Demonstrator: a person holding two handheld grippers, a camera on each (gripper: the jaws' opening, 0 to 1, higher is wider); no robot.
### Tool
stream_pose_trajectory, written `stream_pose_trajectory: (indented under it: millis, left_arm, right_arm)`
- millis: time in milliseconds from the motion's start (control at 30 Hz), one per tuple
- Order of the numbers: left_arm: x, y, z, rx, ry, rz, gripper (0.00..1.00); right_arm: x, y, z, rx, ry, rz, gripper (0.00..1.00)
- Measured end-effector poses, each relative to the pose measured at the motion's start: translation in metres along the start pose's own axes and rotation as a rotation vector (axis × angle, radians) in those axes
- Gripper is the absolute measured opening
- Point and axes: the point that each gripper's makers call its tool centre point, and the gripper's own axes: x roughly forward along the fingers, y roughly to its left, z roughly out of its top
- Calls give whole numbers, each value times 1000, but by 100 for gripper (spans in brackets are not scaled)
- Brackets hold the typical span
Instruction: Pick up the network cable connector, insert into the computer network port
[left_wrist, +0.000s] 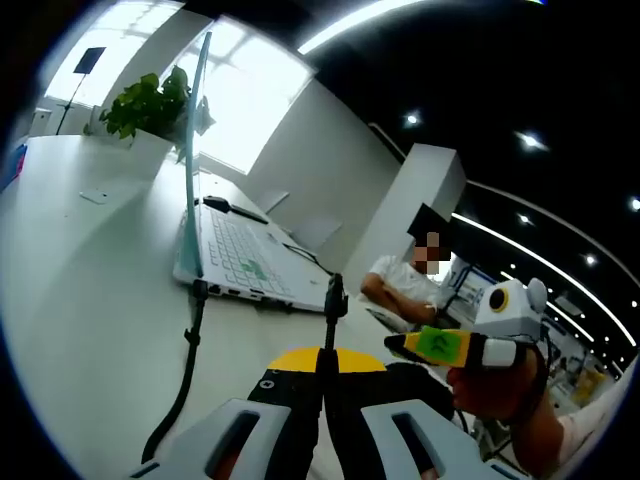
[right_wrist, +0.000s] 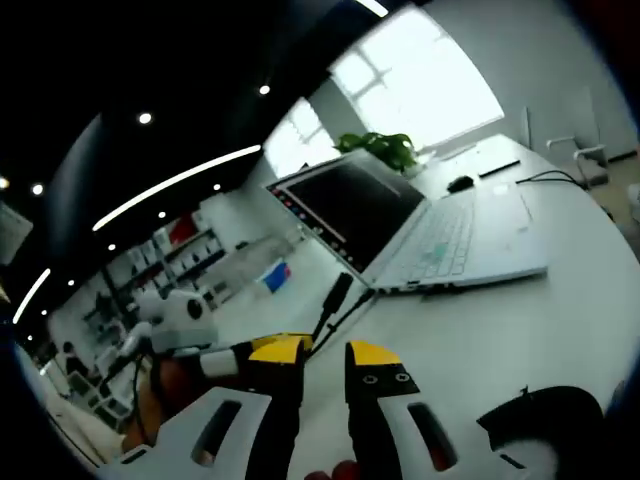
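Connector (left_wrist: 336, 292) pinched upright in shut left gripper (left_wrist: 325, 385), laptop (left_wrist: 240, 255) port edge at eleven o'clock. Right gripper (right_wrist: 322, 360) slightly parted, empty. Best advanced level and slowly, square to port.

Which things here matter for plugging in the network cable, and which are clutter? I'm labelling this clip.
Job:
network cable
cable connector
laptop
left hand-held gripper, shut on the cable
right hand-held gripper

Lying about:
potted plant
computer mouse
seated person
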Motion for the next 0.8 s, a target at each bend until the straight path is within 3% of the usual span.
stream_pose_trajectory:
  millis: [367, 800]
  left_arm:
    - [-2, -1, 2, 9, -1, -4, 4]
    - [-3, -5, 2, 25, 1, -15, 4]
  right_arm:
    - [12, 4, -2, 36, 2, 6, 16]
    - [26, 5, -7, 150, 0, 34, 15]
